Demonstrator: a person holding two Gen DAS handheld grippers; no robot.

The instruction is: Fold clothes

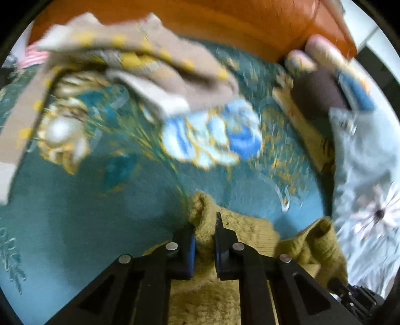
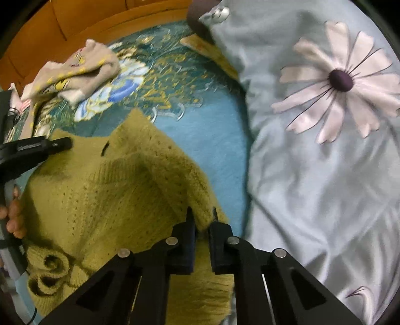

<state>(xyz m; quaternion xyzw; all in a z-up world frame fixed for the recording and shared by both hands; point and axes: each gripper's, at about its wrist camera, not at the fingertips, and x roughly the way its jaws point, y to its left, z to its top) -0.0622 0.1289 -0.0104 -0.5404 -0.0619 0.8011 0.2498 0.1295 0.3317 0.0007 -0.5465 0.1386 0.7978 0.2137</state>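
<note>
Both grippers were closed on the yellow-green knitted sweater (image 2: pixel 105 195), which lay spread on the teal flowered bedspread (image 1: pixel 75 212). In the left wrist view, the left gripper (image 1: pixel 205 240) at six o'clock pinched a raised fold of the knit between its blue pads, and the fabric bunched up above the fingertips. In the right wrist view, the right gripper (image 2: pixel 201 225), also at six o'clock, clamped the edge of the sweater on the side toward the pale blue duvet (image 2: pixel 312 187). The left tool showed there at nine o'clock, resting on the far side of the sweater, with the fingers of a hand (image 2: pixel 15 217) below it at the frame edge.

I judged that the step in hand was the grasping of two points of the sweater, before the first fold. The rolled cuffs at seven o'clock in the right view were still loose, so the folding seemed only at its beginning. The next move probably called for lifting both pinched points together and carrying them across the body of the sweater, keeping the knit even so that it did not stretch or slip.

Farther away, at eleven o'clock in both views, a beige cloth with yellow dots (image 1: pixel 140 55) lay crumpled near the orange wooden headboard (image 1: pixel 237 20). The duvet with a big daisy print (image 2: pixel 340 80) covered the right side.
</note>
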